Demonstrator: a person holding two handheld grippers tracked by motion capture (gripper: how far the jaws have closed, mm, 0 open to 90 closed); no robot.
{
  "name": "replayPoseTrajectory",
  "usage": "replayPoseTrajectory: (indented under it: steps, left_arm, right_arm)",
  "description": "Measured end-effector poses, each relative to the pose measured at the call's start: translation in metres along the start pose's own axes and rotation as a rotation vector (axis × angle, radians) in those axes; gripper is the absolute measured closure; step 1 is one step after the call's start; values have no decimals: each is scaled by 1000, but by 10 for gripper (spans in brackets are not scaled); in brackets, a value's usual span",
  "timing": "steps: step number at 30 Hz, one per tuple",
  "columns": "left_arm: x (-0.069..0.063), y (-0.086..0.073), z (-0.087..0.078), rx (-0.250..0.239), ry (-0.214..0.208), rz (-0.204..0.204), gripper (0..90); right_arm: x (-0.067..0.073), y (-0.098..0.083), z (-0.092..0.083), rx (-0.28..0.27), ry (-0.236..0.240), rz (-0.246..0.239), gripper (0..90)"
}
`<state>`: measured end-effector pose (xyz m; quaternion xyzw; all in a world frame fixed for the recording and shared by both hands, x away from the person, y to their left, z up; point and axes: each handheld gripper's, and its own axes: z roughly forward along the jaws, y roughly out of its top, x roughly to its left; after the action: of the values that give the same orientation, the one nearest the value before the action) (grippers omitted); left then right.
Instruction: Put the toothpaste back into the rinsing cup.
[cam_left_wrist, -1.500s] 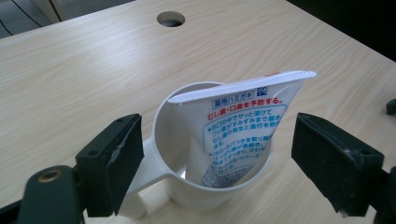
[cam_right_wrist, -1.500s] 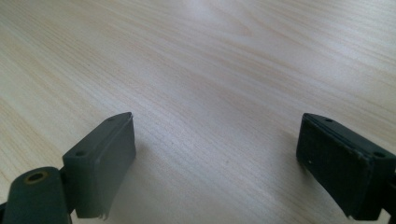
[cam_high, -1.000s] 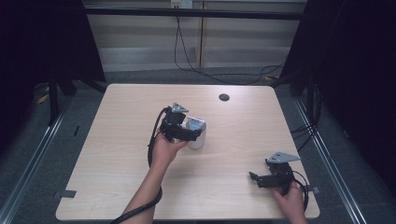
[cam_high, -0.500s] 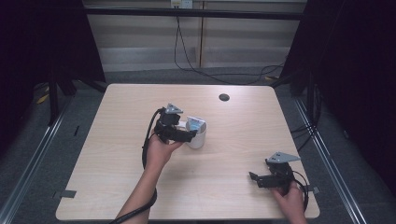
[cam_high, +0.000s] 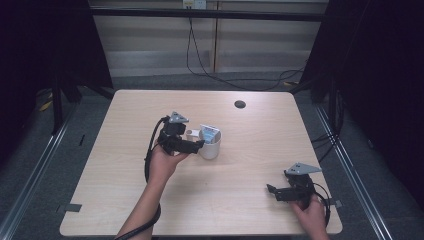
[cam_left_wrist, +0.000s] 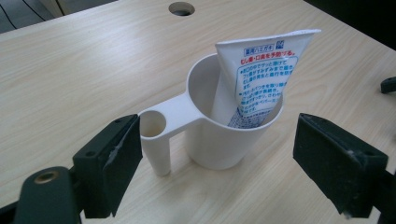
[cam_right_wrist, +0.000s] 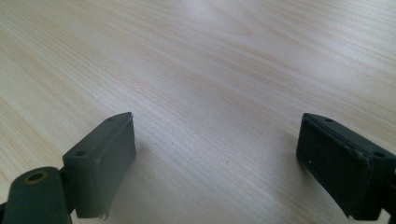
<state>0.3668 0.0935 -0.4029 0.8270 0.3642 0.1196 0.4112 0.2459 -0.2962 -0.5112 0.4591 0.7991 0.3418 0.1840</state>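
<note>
Where the left gripper (cam_left_wrist: 219, 172) is concerned, its fingers (cam_left_wrist: 112, 168) stand wide apart and grip nothing; the white cup (cam_left_wrist: 229, 135) sits on the worktop (cam_left_wrist: 70, 70) directly ahead of them, just beyond the tips and roughly centred in the gap. In the left gripper view the cup stands upright, its side handle (cam_left_wrist: 159, 135), which carries a small round socket, projecting toward the finger at the left of that view. A toothpaste tube (cam_left_wrist: 261, 79) stands in the cup, crimped end up, leaning against the rim on the side away from the handle. Its long axis is near vertical and tilted.

From the high view, the left gripper (cam_high: 186, 144) lies immediately to the left of the cup (cam_high: 210, 145), near the middle of the worktop and slightly toward its far edge. The right gripper (cam_high: 280, 192) rests well apart, close to the near right corner, its fingers (cam_right_wrist: 100, 163) likewise spread over bare worktop and holding nothing.

Assessment: the left gripper is much the nearer and is aligned with the cup. A straight advance would bring the body of the cup between the fingers; the handle, lying on the left side, may foul that finger unless the approach is offset or the span proves sufficient.
</note>
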Motion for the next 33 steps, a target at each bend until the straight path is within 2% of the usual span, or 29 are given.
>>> replayPoseTrajectory:
  steps: [12, 13, 20, 24, 25, 27, 28, 30, 31, 32, 33]
  left_arm:
    - [8, -8, -10, -3, 4, 1, 153]
    - [8, -9, -10, -13, 7, -12, 153]
    - [13, -15, -14, -7, 12, -3, 153]
    - [14, -19, -14, -15, 10, -17, 153]
    - [15, -20, -15, 1, 10, -1, 153]
    - [18, -23, -16, 2, 12, 1, 153]
    - [19, -25, -15, -9, 15, -14, 153]
    - [21, -29, -16, -1, 13, -16, 151]
    - [22, -30, -17, 3, 15, -5, 151]
    - [22, -31, -16, -3, 17, -24, 151]
    - [23, -33, -17, 5, 15, -18, 151]
  right_arm:
    - [0, 0, 0, 0, 0, 0, 113]
    - [0, 0, 0, 0, 0, 1, 113]
    - [0, 0, 0, -1, -1, -1, 113]
    - [0, 0, 0, 0, 0, 1, 113]
    - [0, 0, 0, 0, 0, 1, 113]
    - [0, 0, 0, -1, -1, 0, 113]
    - [0, 0, 0, 0, 0, 1, 113]
    - [0, 0, 0, 0, 0, 0, 113]
    - [0, 0, 0, 0, 0, 0, 113]
    - [0, 0, 0, -1, -1, -1, 113]
    - [0, 0, 0, -1, -1, -1, 113]
